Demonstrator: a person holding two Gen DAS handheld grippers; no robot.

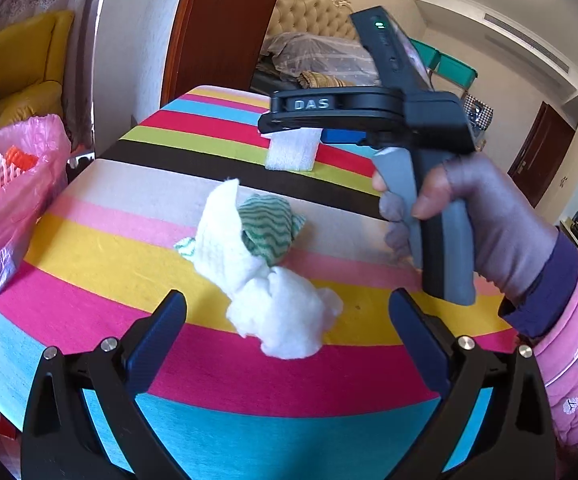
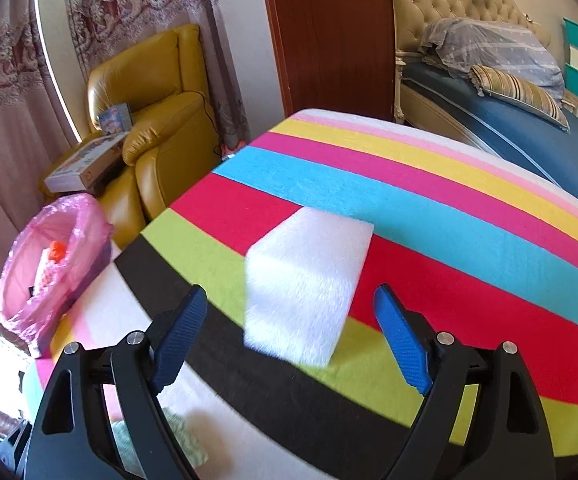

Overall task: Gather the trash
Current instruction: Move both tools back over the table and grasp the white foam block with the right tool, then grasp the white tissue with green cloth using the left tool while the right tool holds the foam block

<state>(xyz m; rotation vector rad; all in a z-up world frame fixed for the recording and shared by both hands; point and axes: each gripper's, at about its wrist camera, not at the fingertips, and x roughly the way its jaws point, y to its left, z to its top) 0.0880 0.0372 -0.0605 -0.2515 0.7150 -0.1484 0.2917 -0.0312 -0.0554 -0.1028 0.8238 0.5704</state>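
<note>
Both grippers, left (image 1: 287, 332) and right (image 2: 291, 336), gape empty; we've bagged some trash upper left, rags (image 1: 265, 264) and foam (image 2: 309, 284) remain.

I see a white foam block (image 2: 309, 280) on the rainbow-striped counter (image 2: 449, 208), a green wavy-striped cloth (image 1: 267, 230), and a pink bag (image 2: 49, 272)

Striped table (image 2: 469, 216): foam block (image 2: 305, 280), crumpled cloths (image 1: 261, 256).
</note>
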